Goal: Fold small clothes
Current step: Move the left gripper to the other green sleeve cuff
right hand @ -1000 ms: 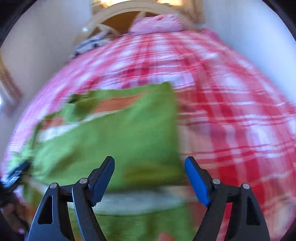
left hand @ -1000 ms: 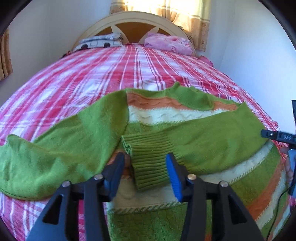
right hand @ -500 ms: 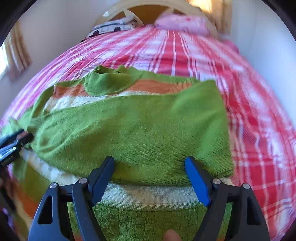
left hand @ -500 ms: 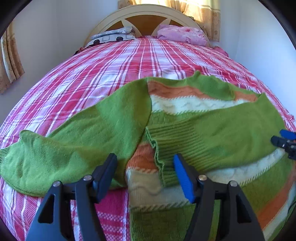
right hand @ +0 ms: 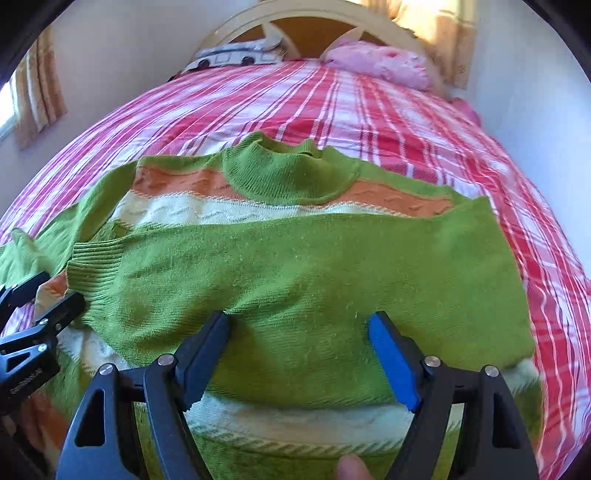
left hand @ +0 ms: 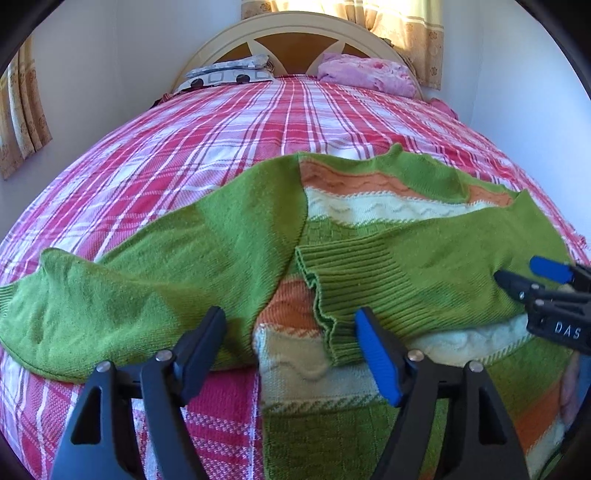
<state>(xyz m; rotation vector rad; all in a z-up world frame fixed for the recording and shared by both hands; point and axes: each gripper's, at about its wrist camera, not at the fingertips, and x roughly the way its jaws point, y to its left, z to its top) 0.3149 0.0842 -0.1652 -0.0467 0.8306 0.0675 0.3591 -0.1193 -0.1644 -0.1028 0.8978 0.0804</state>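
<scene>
Left wrist view showed a wide bed spread with a red, pink and white plaid cotton cover (left hand: 229,147), running up to a cream arched wooden headboard (left hand: 295,40) at twelve o'clock. On the cover lay the green knitted sweater with orange and cream stripes (left hand: 369,206), filling the frame from about eight o'clock across to four o'clock. Its one plain green sleeve (left hand: 129,288) stretched out flat toward nine o'clock, while the other sleeve was folded across the chest, its ribbed cuff (left hand: 332,288) resting near the middle of the body.

A pink crumpled pillow (left hand: 365,75) sat at one o'clock against the headboard, with a grey patterned pillow (left hand: 229,74) at eleven o'clock beside it. Yellow patterned curtains (left hand: 413,33) hung above the pillows.

The left gripper (left hand: 291,347) hung at six o'clock with its jaws opening, the blue pad just beside the cuff edge and nothing pinched between the pads. The right gripper (right hand: 299,350), seen from its own camera, stood spread wide over the folded sleeve's lower edge at six o'clock, its pads apart from each other and gripping no cloth. The green round collar (right hand: 288,173) lay at twelve o'clock of the sweater. A fingertip (right hand: 351,469) showed at the bottom edge.
</scene>
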